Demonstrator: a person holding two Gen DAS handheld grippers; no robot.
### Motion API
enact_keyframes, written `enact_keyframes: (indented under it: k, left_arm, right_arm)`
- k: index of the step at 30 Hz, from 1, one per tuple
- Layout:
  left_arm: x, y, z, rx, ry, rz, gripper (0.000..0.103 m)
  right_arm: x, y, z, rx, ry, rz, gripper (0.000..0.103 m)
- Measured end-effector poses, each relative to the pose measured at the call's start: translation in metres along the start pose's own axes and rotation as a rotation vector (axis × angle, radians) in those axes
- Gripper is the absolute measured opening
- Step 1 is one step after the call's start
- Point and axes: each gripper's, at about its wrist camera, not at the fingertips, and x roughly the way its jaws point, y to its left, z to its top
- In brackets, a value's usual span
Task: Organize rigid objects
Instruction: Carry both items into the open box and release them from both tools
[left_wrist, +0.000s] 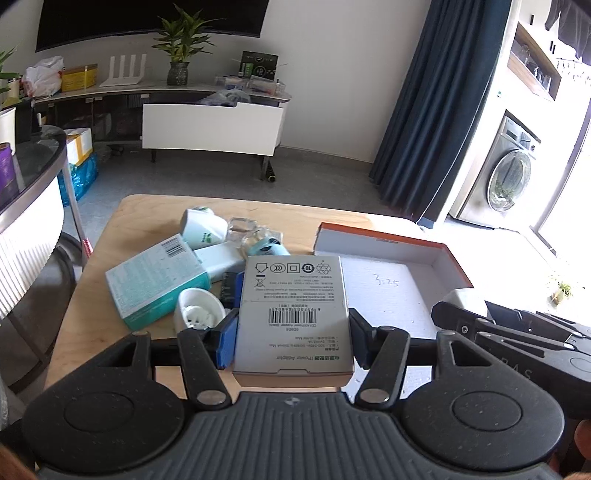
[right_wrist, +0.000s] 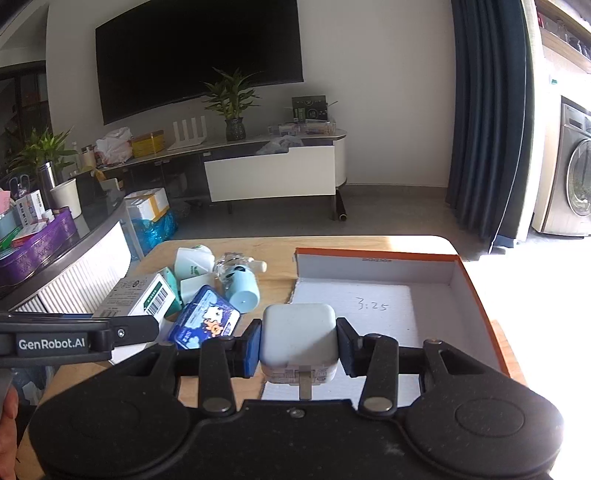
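Left gripper (left_wrist: 291, 328) is clamped on a grey power adapter box (left_wrist: 291, 314), held above the wooden table (left_wrist: 147, 206). Right gripper (right_wrist: 299, 341) pinches a white charger plug (right_wrist: 298, 338), just left of the near end of the orange-rimmed tray (right_wrist: 476, 288).

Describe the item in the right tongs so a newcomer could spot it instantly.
Start at the orange-rimmed box on the wooden table. At its near left corner, the right tongs clamp a charger: a plain white rounded cube with metal prongs, unlike the printed cartons beside it.
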Motion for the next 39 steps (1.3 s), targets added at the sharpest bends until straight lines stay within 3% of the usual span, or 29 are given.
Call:
enact_keyframes:
  k: [6,14,39]
  left_arm:
    - [0.024,-0.031,0.016,0.047,0.011,-0.04,0.059]
    - [0.045,-0.055,0.023,0.075,0.021,-0.052,0.059]
    - [0.106,-0.077,0.047,0.117,0.091,-0.037,0.059]
  right_arm:
    - [0.002,-0.042,0.011,0.059,-0.027,-0.064,0.051]
    - [0.014,-0.074,0.022,0.089,-0.023,-0.086,0.051]
    - [0.076,-0.1,0.05,0.081,0.041,-0.088,0.051]
